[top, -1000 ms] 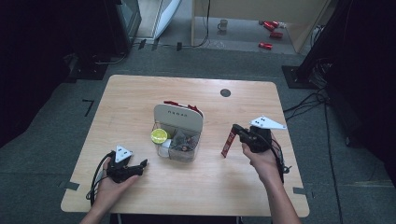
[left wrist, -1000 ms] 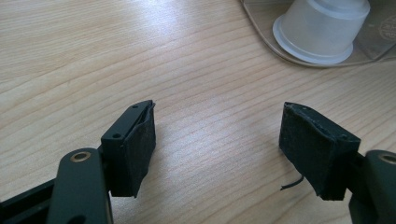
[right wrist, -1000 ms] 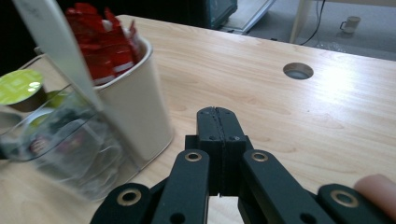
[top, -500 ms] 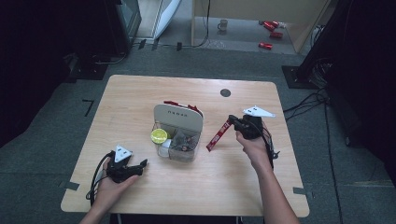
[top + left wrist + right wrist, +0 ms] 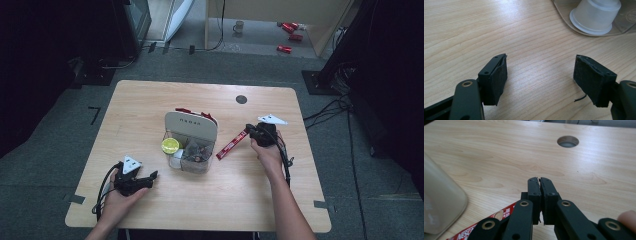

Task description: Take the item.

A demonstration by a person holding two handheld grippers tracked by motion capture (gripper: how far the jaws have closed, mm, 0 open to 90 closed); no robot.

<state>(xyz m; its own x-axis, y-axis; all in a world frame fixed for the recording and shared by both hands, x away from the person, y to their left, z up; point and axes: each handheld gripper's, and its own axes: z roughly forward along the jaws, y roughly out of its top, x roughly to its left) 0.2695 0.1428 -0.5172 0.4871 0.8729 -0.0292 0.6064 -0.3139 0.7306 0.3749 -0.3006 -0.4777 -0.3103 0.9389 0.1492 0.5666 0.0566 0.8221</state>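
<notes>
Sachet [image 5: 231, 144] is the thing in play: a long, narrow red stick pack of instant coffee, pinched at 1 end by the right gripper [image 5: 248, 131] and slanting down toward the table [image 5: 150, 105], its free end just beside the right wall of the clear organizer box [image 5: 194, 162]. From the right gripper view the 2 black jaws stand pressed together, and the red printed wrapper [image 5: 482, 223] trails out below them at the lower left. It looks feather-light, a thin foil tube of powder, so weight is no worry; the trouble I would expect is that it is floppy and slick. Held by the tip, the rest may droop or swing, and the glossy film could slide between the pads if the squeeze is slack. A grip on the flat crimped end seal seems safest, since pinching the filled middle would only shift the powder. The left gripper [image 5: 147, 178] rests low on the table near the front left, jaws standing wide with nothing between them, bare wood showing in the gap and an upturned white capsule cup [image 5: 595, 15] beyond.
</notes>
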